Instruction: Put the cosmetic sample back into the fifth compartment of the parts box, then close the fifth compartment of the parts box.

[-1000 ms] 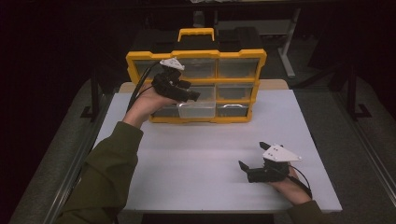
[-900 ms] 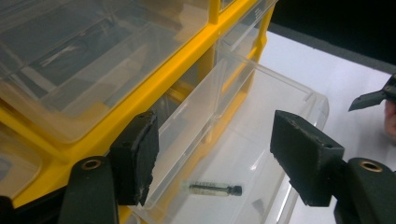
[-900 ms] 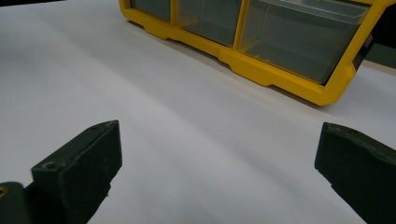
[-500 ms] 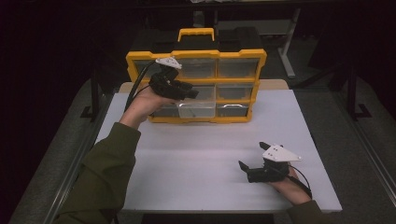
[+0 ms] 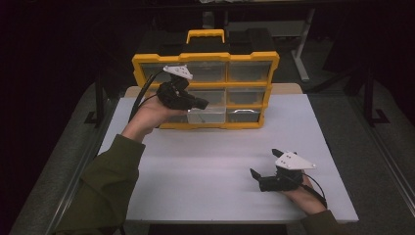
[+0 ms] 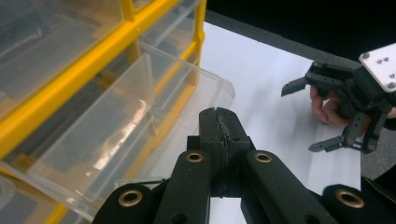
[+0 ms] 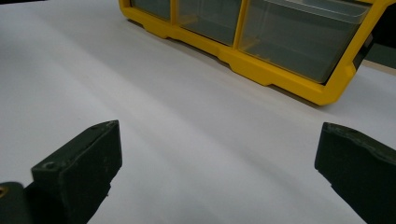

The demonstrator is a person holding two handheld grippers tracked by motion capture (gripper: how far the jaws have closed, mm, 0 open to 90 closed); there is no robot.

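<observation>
High view, organizer: a yellow drawer organizer (image 5: 205, 88) stands upright at the far edge of the white surface (image 5: 210, 161), its long axis running left to right, its drawer fronts facing the person, its handle on top.
High view, drawer: a clear drawer (image 5: 208, 115) in the middle of the bottom row juts out of the frame, pointing toward the person.
High view, left claw: the left claw (image 5: 201, 103), held in a hand with a green sleeve (image 5: 105, 188), hovers before the organizer's lower rows, tips aimed right, just above the jutting drawer.
High view, right claw: the right claw (image 5: 263, 165) rests low over the near right of the surface, well apart from the organizer, tips aimed left.
Left gripper view, claw: the jaws have just been closing and now meet along one seam with nothing between them.
Left gripper view, drawer: the clear drawer (image 6: 116, 126) sits pulled out of the yellow frame, its front lip just beside the closed tips; whether they touch cannot be told.
Left gripper view, other hand: the right claw (image 6: 310, 116) shows farther off over the surface, spread wide.
Right gripper view, claw: the jaws stand wide apart over bare surface (image 7: 187, 154), gripping nothing.
Right gripper view, organizer: the yellow base and clear bottom-row drawers (image 7: 261, 37) cross the top of the frame, slanting down to the right.
</observation>
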